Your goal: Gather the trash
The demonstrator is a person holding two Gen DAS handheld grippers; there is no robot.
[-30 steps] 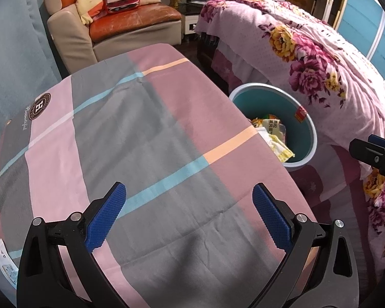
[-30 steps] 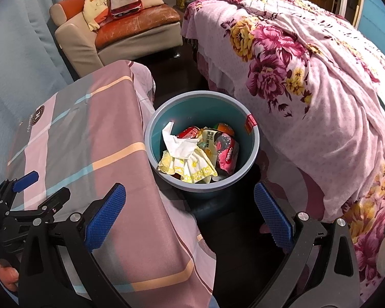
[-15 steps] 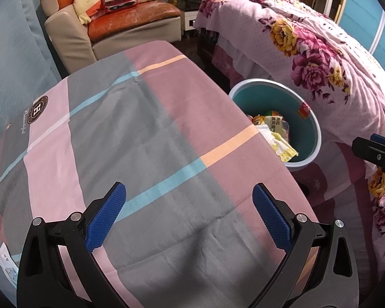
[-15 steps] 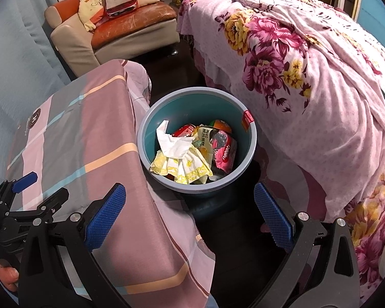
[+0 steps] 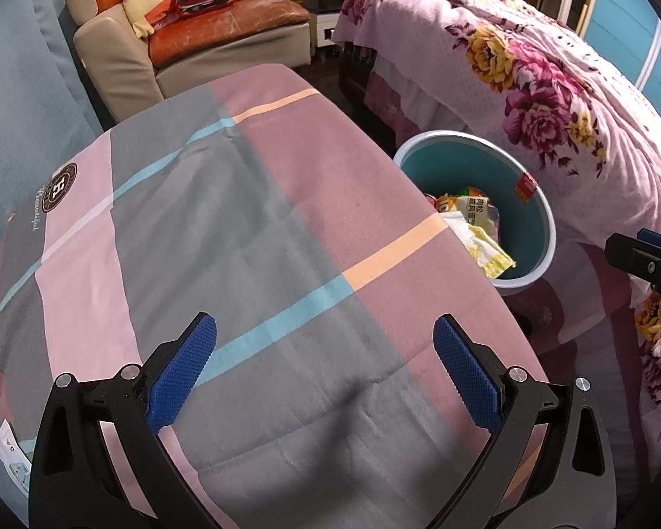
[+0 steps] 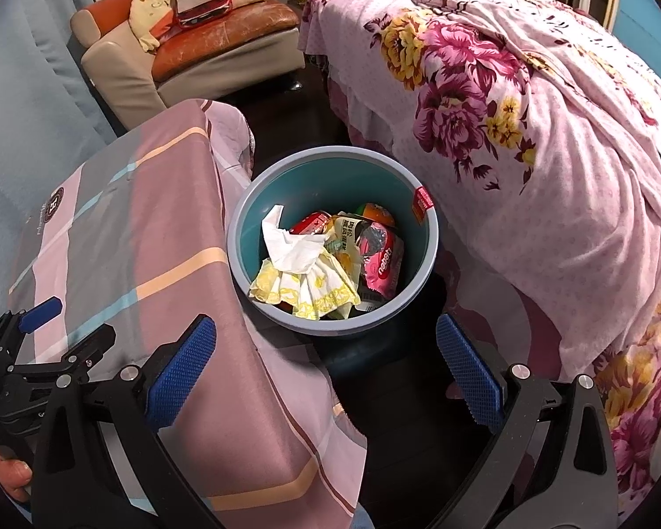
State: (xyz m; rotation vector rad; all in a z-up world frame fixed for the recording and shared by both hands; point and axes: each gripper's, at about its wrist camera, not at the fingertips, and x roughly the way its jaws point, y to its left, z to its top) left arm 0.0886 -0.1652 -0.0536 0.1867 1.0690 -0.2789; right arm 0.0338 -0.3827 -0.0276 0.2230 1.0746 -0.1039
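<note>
Trash (image 6: 326,264) sits in the teal bin (image 6: 432,260), centre of the right wrist view: white tissue (image 6: 286,247), yellow-print wrappers (image 6: 308,286), pink packet (image 6: 381,264). Bin stands on dark floor between the checked-cloth table (image 6: 154,238) at 9 o'clock and the floral bed (image 6: 529,132) at 2 o'clock. Right gripper (image 6: 326,366) hangs above the bin's near rim, jaws wide apart, nothing held. Left gripper (image 5: 326,370) over the bare tablecloth (image 5: 242,220), jaws also wide apart, nothing held; bin (image 5: 546,220) at its 2 o'clock. Sofa (image 5: 224,35) at 12 o'clock.
</note>
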